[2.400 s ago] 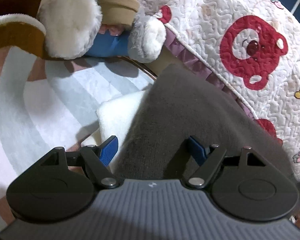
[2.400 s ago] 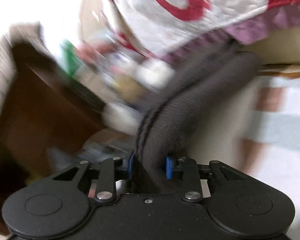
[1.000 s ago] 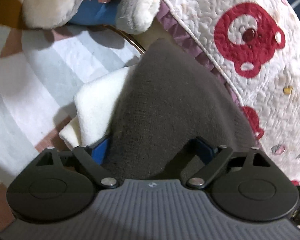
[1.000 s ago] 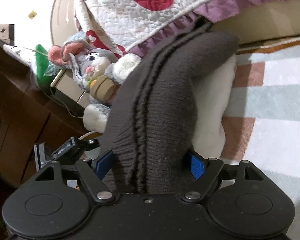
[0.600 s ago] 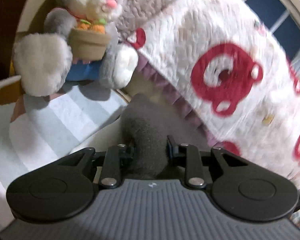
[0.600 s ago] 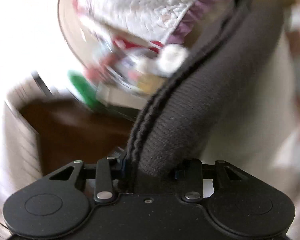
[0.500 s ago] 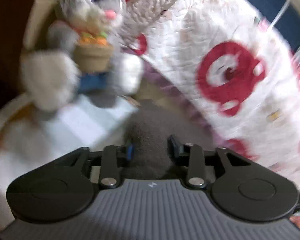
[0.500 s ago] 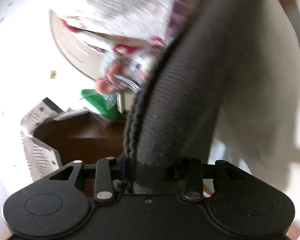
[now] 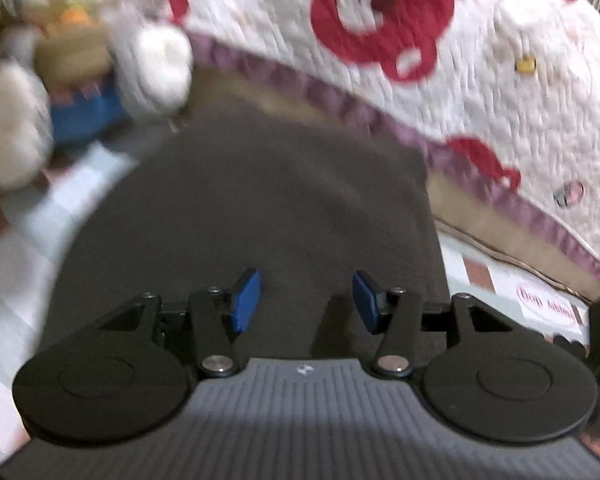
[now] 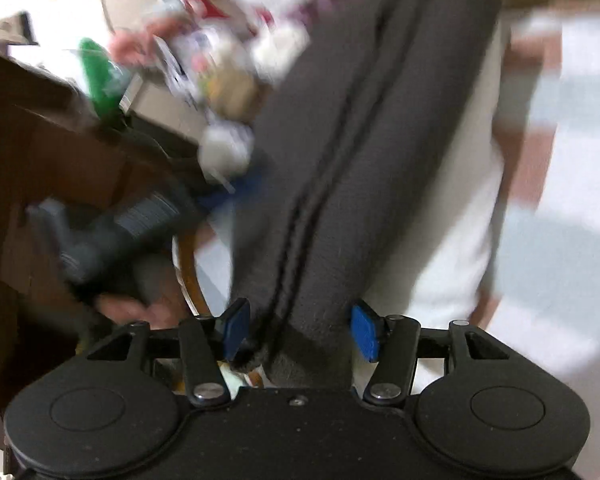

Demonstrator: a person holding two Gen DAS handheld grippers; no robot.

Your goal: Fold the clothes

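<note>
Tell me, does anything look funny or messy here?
Nothing is spilled or broken. The dark grey sweater lies spread on the rug, and both the left gripper and the right gripper are open around it. The pictures are blurry.

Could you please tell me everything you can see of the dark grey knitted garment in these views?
The dark grey knitted garment looks soft and thick, like a sweater. In the left wrist view it lies spread, broad and smooth, on the striped rug, its far edge near the quilt's purple trim. In the right wrist view two dark ribbed seams run along it over something white beneath. Both the left gripper and the right gripper stand open at its near edge.
</note>
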